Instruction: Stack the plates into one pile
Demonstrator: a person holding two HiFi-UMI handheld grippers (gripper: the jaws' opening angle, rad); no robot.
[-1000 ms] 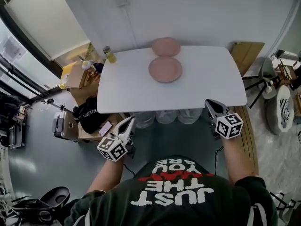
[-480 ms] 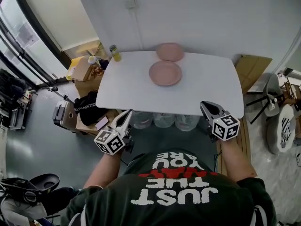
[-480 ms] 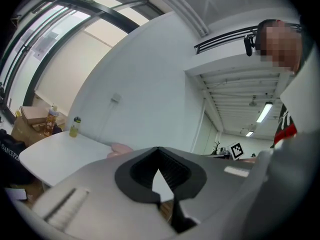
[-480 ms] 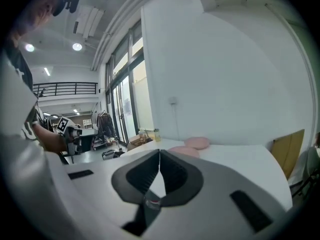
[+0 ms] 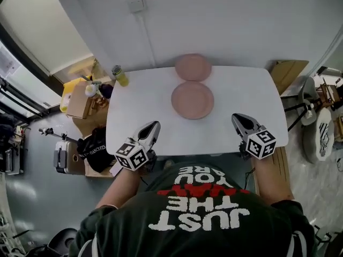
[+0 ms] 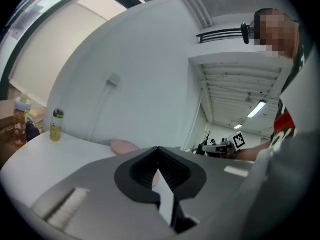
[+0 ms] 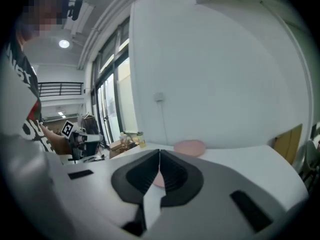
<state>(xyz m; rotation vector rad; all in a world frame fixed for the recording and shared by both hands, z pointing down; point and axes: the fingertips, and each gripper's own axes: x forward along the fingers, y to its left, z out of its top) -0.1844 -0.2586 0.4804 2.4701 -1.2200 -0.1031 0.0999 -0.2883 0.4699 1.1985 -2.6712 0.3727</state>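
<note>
On the person's dark shirt [image 5: 198, 218], "JUST THE" and "YOU ARE" are printed in white and seen upside down in the head view. A red word between them cannot be made out. White lettering on a black bag [image 5: 95, 143] on the floor is too small to be read.

Two pink plates are set on the white table [image 5: 139, 106]. The near plate [image 5: 192, 100] lies around the middle. The far plate [image 5: 193, 67] lies just behind it at the wall edge, and whether the rims touch cannot be told.

The left gripper [image 5: 155, 124] and right gripper [image 5: 235, 116] are held over the table's near edge, each with its jaws together on nothing. Bare tabletop lies between them and the plates.

A bottle [image 5: 119, 76] of yellow liquid stands at the back left corner. Cardboard boxes [image 5: 79, 98] are piled on the floor beside it. A socket [image 5: 136, 5] is fixed to the wall.
</note>
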